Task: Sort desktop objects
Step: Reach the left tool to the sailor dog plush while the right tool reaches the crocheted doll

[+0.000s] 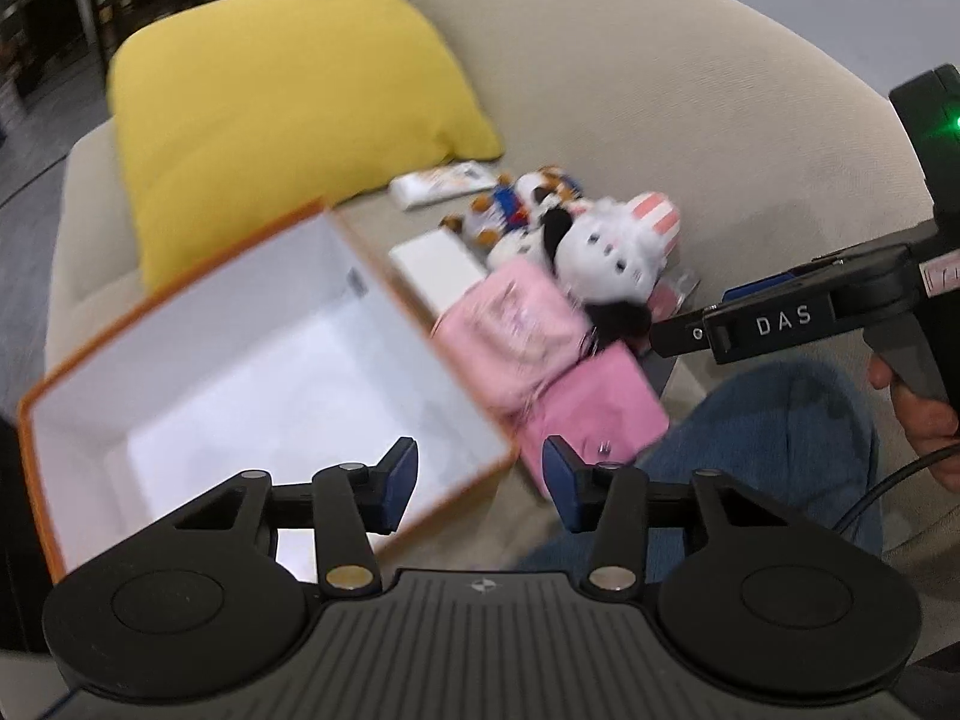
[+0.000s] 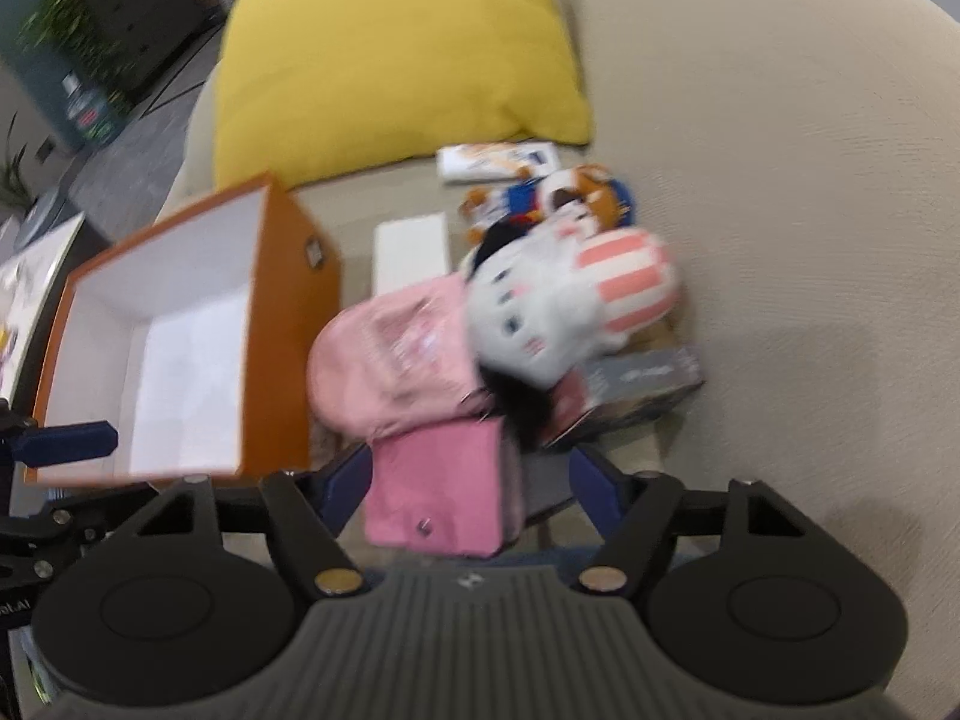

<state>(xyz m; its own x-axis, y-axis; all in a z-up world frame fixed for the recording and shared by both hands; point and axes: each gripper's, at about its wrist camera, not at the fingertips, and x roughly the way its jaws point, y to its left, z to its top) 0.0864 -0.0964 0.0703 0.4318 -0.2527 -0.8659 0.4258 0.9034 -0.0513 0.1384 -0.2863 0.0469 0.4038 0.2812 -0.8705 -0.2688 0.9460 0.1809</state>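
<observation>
An orange box [image 1: 180,324] with a white inside stands open on the beige sofa [image 1: 660,90]. Right of it lies a heap: a soft pink pouch [image 1: 510,330], a square pink wallet [image 1: 594,414], a white plush cat [image 1: 612,252] and a small brown and blue plush [image 1: 498,210]. My left gripper [image 1: 480,474] hangs open and empty over the box's near corner. My right gripper [image 2: 471,480] is open above the pink wallet [image 2: 438,492], which shows between its fingers but unpinched. In the left wrist view the right gripper [image 1: 678,333] reaches in beside the plush cat.
A yellow cushion [image 1: 288,108] leans behind the box. A flat white box [image 2: 411,252], a white packet [image 2: 498,162] and a dark grey box [image 2: 642,384] lie among the toys. A person's knee in jeans [image 1: 768,450] is at the near right. Both views are blurred.
</observation>
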